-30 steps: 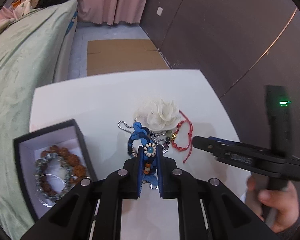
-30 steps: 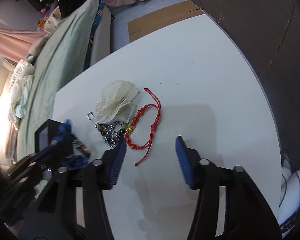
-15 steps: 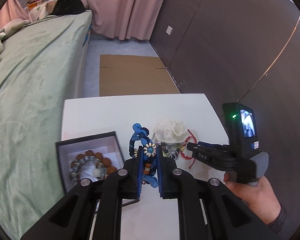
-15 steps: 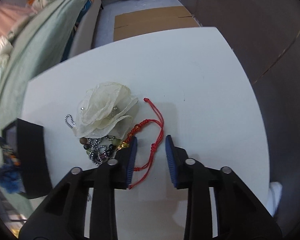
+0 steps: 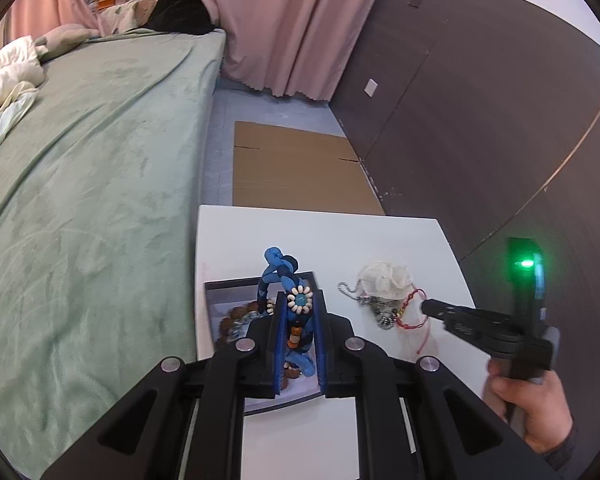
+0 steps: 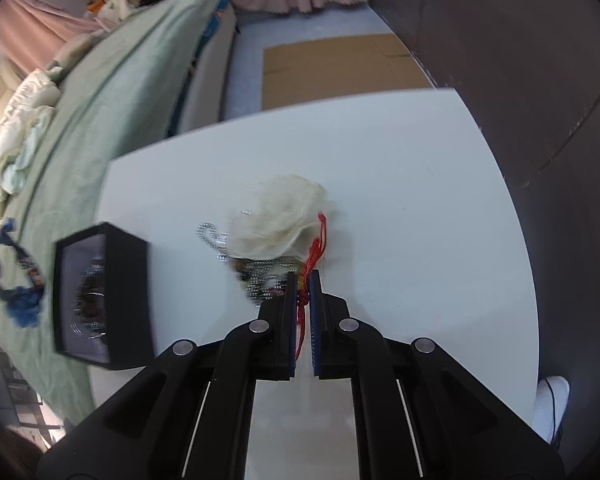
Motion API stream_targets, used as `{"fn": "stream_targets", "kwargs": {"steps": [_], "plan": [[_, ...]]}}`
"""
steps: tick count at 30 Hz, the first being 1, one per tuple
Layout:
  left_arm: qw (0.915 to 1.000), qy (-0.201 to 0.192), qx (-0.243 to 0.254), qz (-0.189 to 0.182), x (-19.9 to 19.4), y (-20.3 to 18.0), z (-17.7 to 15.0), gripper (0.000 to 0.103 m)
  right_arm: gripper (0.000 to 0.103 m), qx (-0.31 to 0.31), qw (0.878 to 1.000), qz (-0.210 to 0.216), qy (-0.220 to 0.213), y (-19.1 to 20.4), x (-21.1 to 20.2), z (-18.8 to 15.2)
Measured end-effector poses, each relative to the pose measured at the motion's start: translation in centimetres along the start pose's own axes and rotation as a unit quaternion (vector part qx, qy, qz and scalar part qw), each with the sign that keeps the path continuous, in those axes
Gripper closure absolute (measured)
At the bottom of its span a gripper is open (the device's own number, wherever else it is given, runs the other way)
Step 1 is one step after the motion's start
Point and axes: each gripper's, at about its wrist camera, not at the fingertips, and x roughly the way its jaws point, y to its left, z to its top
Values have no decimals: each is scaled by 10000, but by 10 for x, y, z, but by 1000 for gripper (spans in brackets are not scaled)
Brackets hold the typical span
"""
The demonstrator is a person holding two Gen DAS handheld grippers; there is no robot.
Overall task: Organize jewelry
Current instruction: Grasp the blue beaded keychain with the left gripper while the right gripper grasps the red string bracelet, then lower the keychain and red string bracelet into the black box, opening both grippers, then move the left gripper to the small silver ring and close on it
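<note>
While two tools grip, left tool (image 5: 299, 312) clamps blue bracelet (image 5: 290, 300) over one box (image 6: 104, 300); right tool (image 6: 303, 280), just closed, pinches red cord (image 6: 314, 256), seemingly, beside box; counter (image 6: 420, 200) bare beyond.

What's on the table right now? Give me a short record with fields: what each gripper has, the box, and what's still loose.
left gripper: shut on blue beaded bracelet, held above the box
right gripper: jaws have just been closing, shut on red cord bracelet at the pile's edge
black box: open, on the white table, brown bead bracelets already inside
loose pile: cream fabric flower lying over silver chains and dark beads
pile vs box: apart, with bare table between
</note>
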Motion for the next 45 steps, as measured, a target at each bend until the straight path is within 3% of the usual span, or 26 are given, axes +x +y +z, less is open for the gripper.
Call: {"fn": "stream_targets", "kwargs": {"steps": [5,7,8,17,24,29,30,31,33,35,37,45], "plan": [[9999,90,-111,-45,0,14,-5,90,96,-172,9991,234,-320,22,-35,2],[9998,94,-155,-93,-1,19,-7,61,96,-265,9982,336,-423,34,-47,5],[9998,16,-167,-53,-3,21,-8,56,96,-328,9975,400,-483,41,-54,6],[9993,-87,-362,47,-20,47,-21,52,96,-820,9893,934,-760,102,-91,0],[9985,-177,-498,112,-35,66,-32,42,96,-1021,9847,1196,-750,136,-97,-3],[9981,-254,-530,169,-44,75,-35,29,96,-1093,9826,1261,-812,155,-93,-1],[9980,-275,-534,195,-46,76,-36,22,95,-1079,9827,1243,-850,157,-91,1],[9978,-299,-537,232,-48,77,-36,13,91,-1074,9827,1243,-855,156,-90,2],[9974,-365,-536,305,-52,78,-36,9,46,-1022,9851,1183,-715,155,-82,4],[9972,-363,-541,371,-53,78,-35,9,27,-924,9852,1172,-838,147,-82,1],[9970,-342,-569,405,-51,79,-35,9,21,-876,9851,1126,-963,140,-85,-1],[9979,-220,-517,331,-36,65,-37,9,18,-412,9879,1256,-816,101,-83,-19]]}}
